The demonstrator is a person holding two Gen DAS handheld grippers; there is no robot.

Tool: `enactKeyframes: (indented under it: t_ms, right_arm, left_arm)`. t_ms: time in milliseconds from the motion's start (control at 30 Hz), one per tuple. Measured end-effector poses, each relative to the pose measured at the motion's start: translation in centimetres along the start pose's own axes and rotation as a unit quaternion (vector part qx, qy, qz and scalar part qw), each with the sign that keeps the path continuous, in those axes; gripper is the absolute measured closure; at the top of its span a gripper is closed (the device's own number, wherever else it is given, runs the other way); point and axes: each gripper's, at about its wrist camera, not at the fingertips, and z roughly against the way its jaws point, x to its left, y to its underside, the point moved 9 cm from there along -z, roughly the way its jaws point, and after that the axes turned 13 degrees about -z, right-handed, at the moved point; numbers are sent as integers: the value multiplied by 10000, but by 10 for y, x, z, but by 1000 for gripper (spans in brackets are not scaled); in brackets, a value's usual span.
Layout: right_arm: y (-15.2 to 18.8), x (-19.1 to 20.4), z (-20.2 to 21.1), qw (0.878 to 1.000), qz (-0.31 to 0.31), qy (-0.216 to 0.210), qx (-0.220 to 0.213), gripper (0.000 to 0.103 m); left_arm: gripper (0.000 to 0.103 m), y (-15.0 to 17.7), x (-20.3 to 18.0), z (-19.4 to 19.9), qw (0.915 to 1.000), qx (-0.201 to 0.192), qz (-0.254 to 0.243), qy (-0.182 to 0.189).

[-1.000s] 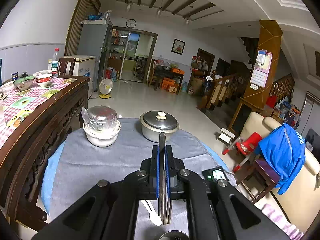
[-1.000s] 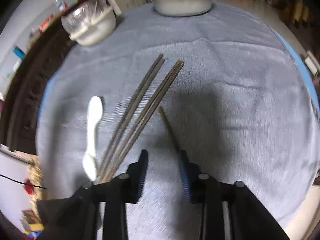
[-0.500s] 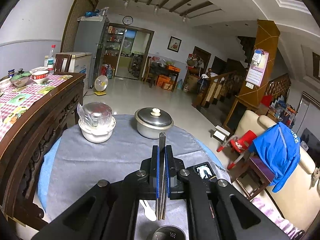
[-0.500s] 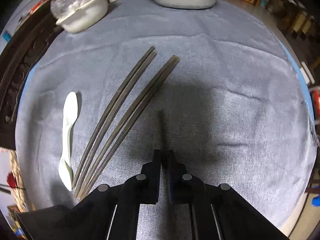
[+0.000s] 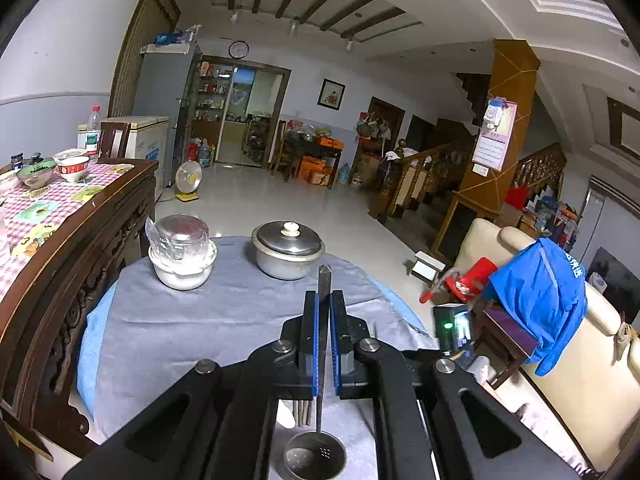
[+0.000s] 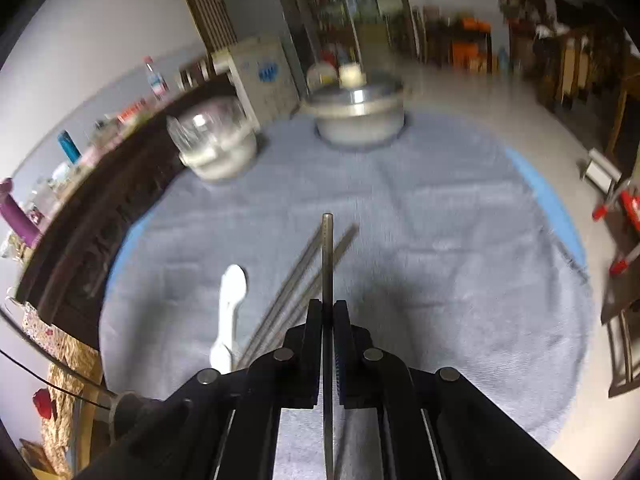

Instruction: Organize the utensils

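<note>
My left gripper (image 5: 323, 300) is shut on the handle of a small metal strainer ladle (image 5: 323, 280); its perforated bowl (image 5: 314, 458) hangs below the jaws, above the grey cloth. My right gripper (image 6: 328, 308) is shut on a single dark chopstick (image 6: 327, 248), lifted off the cloth and pointing forward. Several more dark chopsticks (image 6: 296, 292) lie on the cloth to the left of it, with a white spoon (image 6: 230, 304) further left. The chopstick ends (image 5: 303, 414) and the spoon tip (image 5: 286, 416) show under the left gripper.
A round table with a grey cloth (image 6: 440, 240) holds a lidded metal pot (image 5: 287, 250) and a white bowl under plastic wrap (image 5: 182, 254) at the far side. A dark wooden sideboard (image 5: 60, 256) stands left. A chair with a blue jacket (image 5: 540, 292) is right.
My right gripper closed on the lone chopstick and lifted it off the cloth, tilting the view up. My left gripper rose and pulled back with the ladle.
</note>
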Motion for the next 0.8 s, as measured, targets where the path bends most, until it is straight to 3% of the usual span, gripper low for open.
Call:
enactKeyframes:
  t_ms: [400, 667, 800]
  right_arm:
    - [-17, 60, 125, 9870, 165, -733, -1421, 97]
    - [-15, 102, 185, 9748, 323, -1360, -1740, 97]
    - [-5, 126, 196, 9710, 406, -1787, -1534, 97]
  left_arm:
    - [98, 13, -15, 14, 9999, 9, -57, -107]
    - [98, 48, -8, -11, 9989, 358, 185, -257]
    - [98, 71, -1, -22, 9968, 647, 273, -387]
